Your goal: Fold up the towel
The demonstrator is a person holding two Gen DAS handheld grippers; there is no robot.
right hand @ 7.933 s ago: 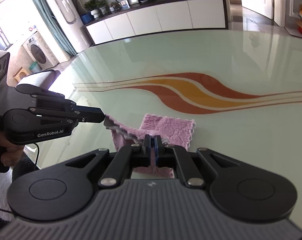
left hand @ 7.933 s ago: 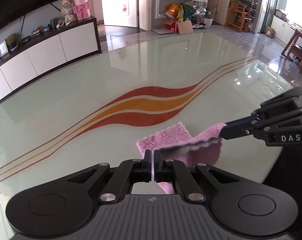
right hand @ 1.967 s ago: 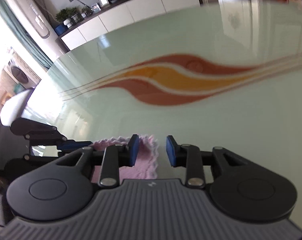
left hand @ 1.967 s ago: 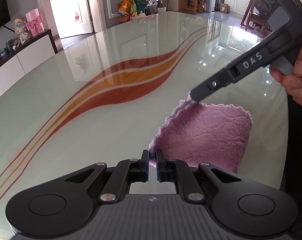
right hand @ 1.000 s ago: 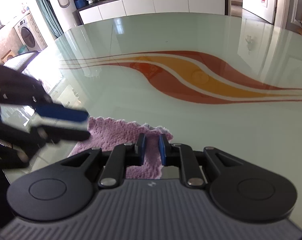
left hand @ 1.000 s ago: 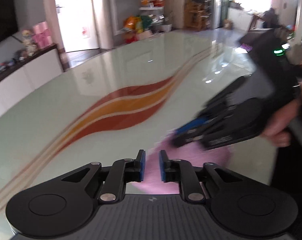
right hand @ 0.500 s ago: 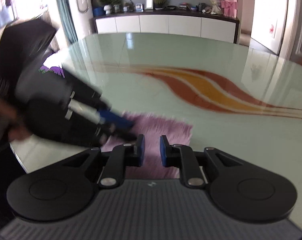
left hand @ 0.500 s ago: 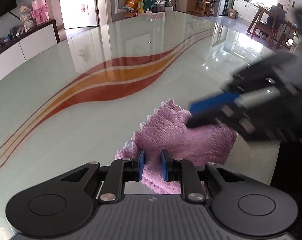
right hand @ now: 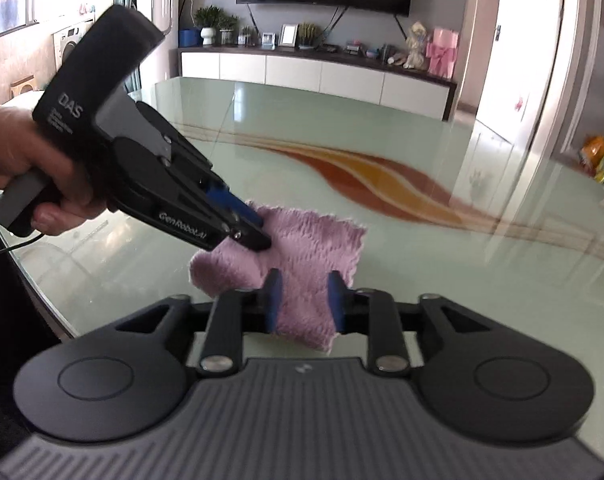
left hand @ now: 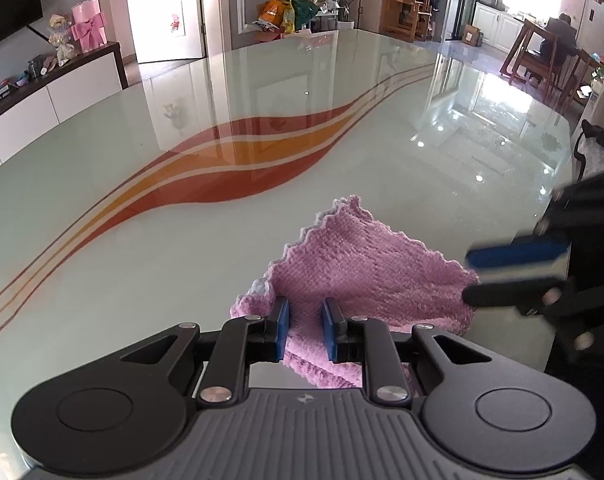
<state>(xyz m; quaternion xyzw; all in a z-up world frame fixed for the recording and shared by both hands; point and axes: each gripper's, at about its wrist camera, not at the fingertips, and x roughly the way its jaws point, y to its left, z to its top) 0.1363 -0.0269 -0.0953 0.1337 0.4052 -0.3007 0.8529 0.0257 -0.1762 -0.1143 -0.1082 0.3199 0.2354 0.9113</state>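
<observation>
While a folded pink towel (left hand: 366, 272) lies near the edge of a glass desk (left hand: 182, 240), two handheld grippers close in over it.

Just above the towel, the left gripper (left hand: 305, 330) has its jaws slightly apart, gripping nothing; at the towel's side the right gripper (right hand: 303, 300) has its jaws opening astride the cloth, pads clear. A hand (right hand: 26, 160) grasps the left gripper's handle.
</observation>
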